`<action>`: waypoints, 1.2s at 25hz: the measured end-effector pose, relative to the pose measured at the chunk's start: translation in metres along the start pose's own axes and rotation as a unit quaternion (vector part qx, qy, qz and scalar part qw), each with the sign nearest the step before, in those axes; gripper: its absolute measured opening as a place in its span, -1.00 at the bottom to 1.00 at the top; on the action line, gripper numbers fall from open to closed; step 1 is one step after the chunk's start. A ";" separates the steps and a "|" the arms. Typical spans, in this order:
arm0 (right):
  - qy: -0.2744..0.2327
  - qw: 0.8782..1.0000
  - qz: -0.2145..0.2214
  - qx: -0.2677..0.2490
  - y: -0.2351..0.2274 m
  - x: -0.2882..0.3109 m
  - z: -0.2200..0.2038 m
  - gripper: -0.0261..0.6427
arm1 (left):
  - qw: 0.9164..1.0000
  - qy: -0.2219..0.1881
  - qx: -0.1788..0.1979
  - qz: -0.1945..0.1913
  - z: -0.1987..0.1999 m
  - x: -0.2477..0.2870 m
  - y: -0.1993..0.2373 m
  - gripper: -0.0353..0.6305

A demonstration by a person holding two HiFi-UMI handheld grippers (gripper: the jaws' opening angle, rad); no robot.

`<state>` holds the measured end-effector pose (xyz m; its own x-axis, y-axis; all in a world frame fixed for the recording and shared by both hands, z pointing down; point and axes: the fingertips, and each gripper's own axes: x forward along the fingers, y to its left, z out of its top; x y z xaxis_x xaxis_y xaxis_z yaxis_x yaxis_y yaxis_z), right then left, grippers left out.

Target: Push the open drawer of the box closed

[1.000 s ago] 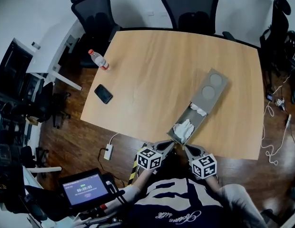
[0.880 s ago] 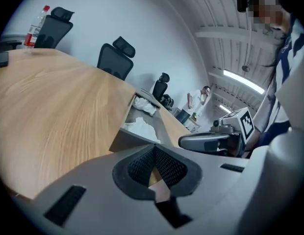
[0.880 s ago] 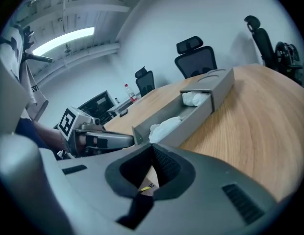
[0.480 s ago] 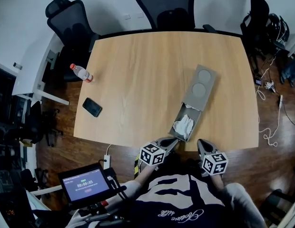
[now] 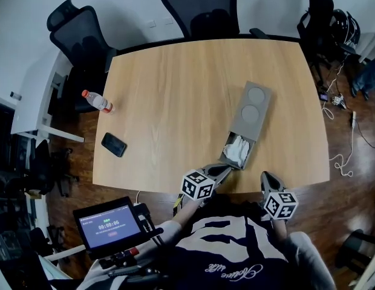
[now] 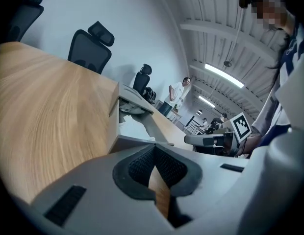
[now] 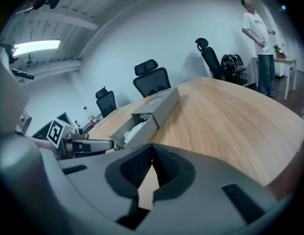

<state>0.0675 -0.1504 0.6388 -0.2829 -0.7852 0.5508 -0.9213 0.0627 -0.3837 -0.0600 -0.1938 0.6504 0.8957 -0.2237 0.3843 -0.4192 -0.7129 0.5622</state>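
Your left gripper (image 5: 227,168) has its jaws pressed together with nothing between them. Its tip sits right at the front of the open drawer (image 7: 139,132); whether it touches there cannot be told. Your right gripper (image 5: 267,176) is closed the same way and empty. It hangs over the near edge of the worktop (image 5: 175,89), to the right of the drawer and apart from it.

The box (image 5: 251,109) lies slantwise on the right half of the worktop, with two round recesses in its top. The drawer sticks out of the box's near end, toward you, and white cloth (image 5: 237,150) lies heaped inside it.

Over on the left side of the worktop a bottle (image 5: 95,100) with a red cap stands close to the edge. A dark phone (image 5: 114,144) lies flat nearer to you, well apart from the box.
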 end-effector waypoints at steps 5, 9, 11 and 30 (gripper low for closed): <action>-0.014 0.999 -0.036 0.021 -0.019 -0.009 0.010 -0.93 | 1.000 -0.015 -0.009 -0.006 0.033 0.021 0.020 -0.89; -0.024 0.997 -0.060 0.034 -0.030 -0.030 0.005 -0.93 | 0.999 -0.030 -0.011 0.004 0.053 0.033 0.030 -0.89; -0.026 0.996 -0.073 0.043 -0.042 -0.037 0.005 -0.93 | 0.999 -0.033 -0.009 0.008 0.063 0.045 0.037 -0.89; -0.019 0.996 -0.073 0.043 -0.063 -0.061 0.007 -0.93 | 0.994 -0.084 -0.035 0.058 0.089 0.061 0.052 -0.89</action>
<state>0.1448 -0.1108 0.6243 -0.1352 -0.8046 0.5783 -0.9250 -0.1066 -0.3647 -0.0137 -0.3040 0.6375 0.8506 -0.4135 0.3248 -0.5248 -0.6292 0.5733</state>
